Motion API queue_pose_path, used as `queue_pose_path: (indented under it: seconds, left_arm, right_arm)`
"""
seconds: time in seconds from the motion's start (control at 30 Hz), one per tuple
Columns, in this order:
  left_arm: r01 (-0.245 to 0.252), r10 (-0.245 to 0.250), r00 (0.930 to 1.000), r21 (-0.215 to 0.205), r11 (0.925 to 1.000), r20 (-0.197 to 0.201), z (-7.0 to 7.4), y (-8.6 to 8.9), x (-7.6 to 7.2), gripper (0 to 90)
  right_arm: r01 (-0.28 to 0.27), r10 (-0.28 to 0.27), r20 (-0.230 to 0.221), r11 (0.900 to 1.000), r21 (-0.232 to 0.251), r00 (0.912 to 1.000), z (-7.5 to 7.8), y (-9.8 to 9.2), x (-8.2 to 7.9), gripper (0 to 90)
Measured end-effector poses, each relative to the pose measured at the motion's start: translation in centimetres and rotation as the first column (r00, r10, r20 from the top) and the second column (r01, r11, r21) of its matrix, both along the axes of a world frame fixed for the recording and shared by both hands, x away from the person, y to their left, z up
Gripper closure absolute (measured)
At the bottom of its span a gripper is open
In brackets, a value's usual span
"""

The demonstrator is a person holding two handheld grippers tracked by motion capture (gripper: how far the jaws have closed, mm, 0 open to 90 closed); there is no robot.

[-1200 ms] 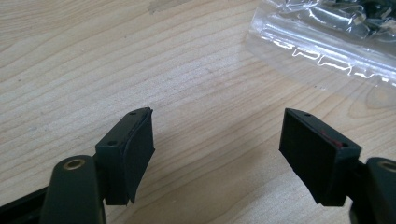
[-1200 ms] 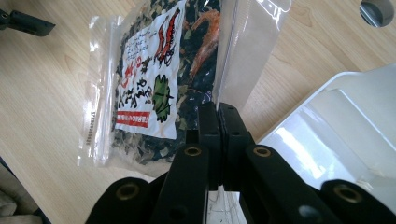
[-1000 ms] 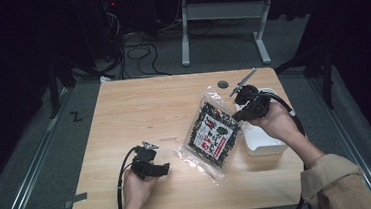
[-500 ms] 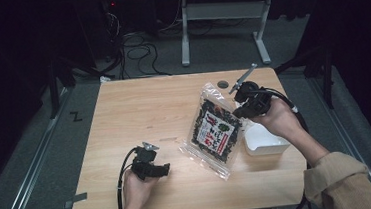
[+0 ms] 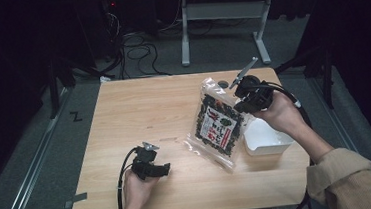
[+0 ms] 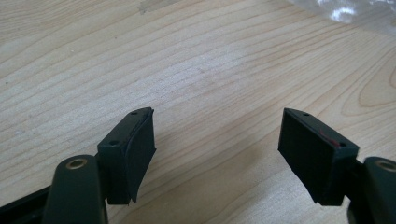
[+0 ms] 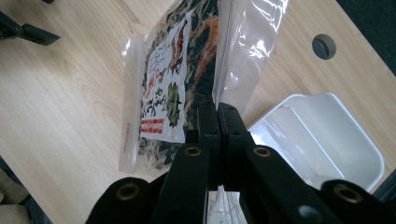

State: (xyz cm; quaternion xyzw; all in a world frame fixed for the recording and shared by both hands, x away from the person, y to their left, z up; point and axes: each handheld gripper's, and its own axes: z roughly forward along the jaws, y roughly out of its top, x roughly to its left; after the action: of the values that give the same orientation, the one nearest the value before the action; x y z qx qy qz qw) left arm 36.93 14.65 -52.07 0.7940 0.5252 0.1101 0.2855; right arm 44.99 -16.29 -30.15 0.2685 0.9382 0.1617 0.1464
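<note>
while right tongs (image 7: 218, 116) clamp seaweed bag (image 5: 219, 124) | white tray (image 5: 269, 140) empty | left tongs (image 6: 217, 154) wide open, holding nothing

Dim room, evenly lit table (image 5: 123, 109), glare on plastic.

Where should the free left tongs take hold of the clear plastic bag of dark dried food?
Probably the clear plastic bag's flat bottom seam nearest the left tongs, approached low over the wooden table. The right tongs already pinch its top edge, and that corner has thin, empty film.
</note>
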Motion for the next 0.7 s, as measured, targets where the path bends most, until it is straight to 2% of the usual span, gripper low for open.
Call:
queue_pose_path:
  seconds: [0.5, 0.7]
  left_arm:
    - [0.000, 0.000, 1.0000, -0.005, 1.0000, 0.001, 0.0, 0.1, 0.0, 27.6]
    - [0.002, -0.002, 1.0000, -0.001, 1.0000, 0.004, 0.0, 0.0, 0.0, 27.6]
  right_arm:
    - [0.016, -0.016, 0.026, 1.000, 0.001, 0.9995, 2.0, -0.4, 0.2, 90.0]
    - [0.053, -0.054, 0.043, 0.999, 0.009, 0.9976, 2.7, -1.5, 0.6, 90.0]
